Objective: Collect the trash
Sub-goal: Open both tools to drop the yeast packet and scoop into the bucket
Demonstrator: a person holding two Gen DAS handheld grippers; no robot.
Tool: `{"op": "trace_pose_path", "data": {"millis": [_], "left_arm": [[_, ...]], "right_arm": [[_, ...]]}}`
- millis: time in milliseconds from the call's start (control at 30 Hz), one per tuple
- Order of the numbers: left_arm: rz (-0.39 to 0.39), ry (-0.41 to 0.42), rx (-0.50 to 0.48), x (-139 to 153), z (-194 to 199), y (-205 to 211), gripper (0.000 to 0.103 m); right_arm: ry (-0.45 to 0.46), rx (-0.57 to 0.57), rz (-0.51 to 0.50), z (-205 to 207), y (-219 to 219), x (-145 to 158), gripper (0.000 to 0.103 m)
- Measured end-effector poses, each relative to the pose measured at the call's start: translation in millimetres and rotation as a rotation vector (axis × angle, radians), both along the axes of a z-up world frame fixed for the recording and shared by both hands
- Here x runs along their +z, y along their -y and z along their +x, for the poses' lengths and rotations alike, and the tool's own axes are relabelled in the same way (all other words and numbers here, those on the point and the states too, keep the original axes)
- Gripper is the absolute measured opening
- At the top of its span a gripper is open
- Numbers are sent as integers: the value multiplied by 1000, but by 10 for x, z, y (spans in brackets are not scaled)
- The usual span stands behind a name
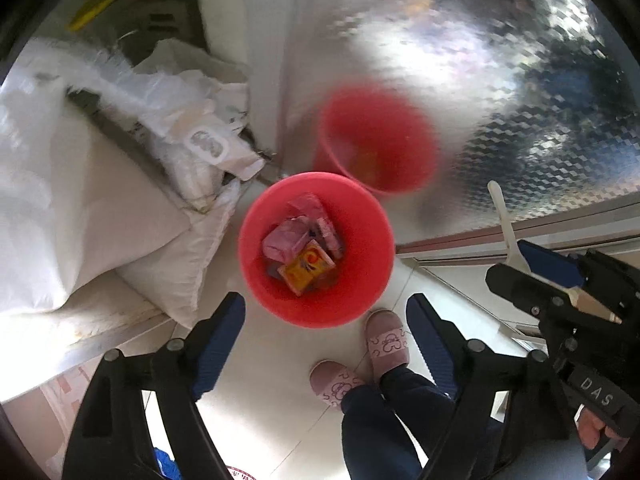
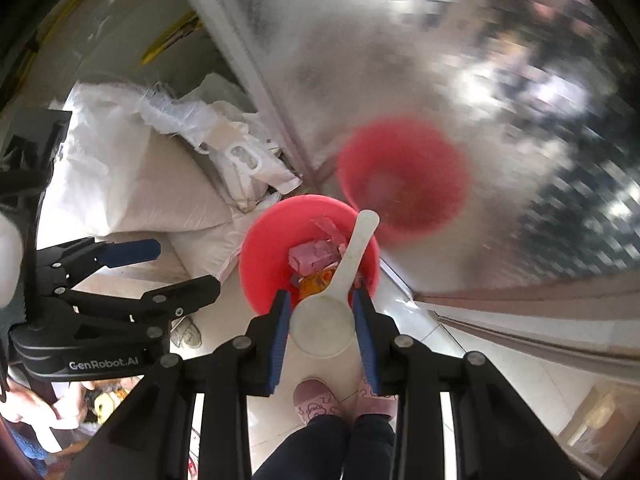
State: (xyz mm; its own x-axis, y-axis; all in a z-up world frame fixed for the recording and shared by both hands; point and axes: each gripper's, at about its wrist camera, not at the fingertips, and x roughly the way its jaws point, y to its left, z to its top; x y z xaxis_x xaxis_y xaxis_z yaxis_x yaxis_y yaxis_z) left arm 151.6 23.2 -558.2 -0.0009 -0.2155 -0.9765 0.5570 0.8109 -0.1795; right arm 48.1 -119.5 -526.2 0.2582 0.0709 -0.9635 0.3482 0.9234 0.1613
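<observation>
1. We hold the left gripper [image 1: 326,340] spread wide with nothing between its pads, low in the frame beneath the red bin [image 1: 316,250].
2. Our right gripper [image 2: 322,322] clamps a white plastic scoop [image 2: 324,326] at lower centre.
3. The bin holds pink wrappers [image 1: 286,240] and an orange packet [image 1: 306,266], mid-frame.

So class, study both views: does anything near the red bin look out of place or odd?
Yes: the right claw grips a white plastic scoop over the red plastic bin of wrappers, an intact utensil among trash. The second red shape beside it is only a reflection.
</observation>
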Motion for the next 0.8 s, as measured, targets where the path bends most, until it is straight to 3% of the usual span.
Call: {"op": "trace_pose_path", "data": {"millis": [600, 633, 700, 800], "left_arm": [[54, 18, 210, -123, 91, -661, 82], [60, 25, 216, -126, 93, -683, 82], [63, 27, 223, -115, 80, -718, 82], [60, 29, 235, -90, 67, -755, 82]], "right_arm": [[10, 267, 20, 342, -408, -75, 30], [4, 279, 25, 366, -427, -90, 34], [1, 294, 24, 386, -443, -104, 62], [29, 313, -8, 373, -491, -56, 68]]}}
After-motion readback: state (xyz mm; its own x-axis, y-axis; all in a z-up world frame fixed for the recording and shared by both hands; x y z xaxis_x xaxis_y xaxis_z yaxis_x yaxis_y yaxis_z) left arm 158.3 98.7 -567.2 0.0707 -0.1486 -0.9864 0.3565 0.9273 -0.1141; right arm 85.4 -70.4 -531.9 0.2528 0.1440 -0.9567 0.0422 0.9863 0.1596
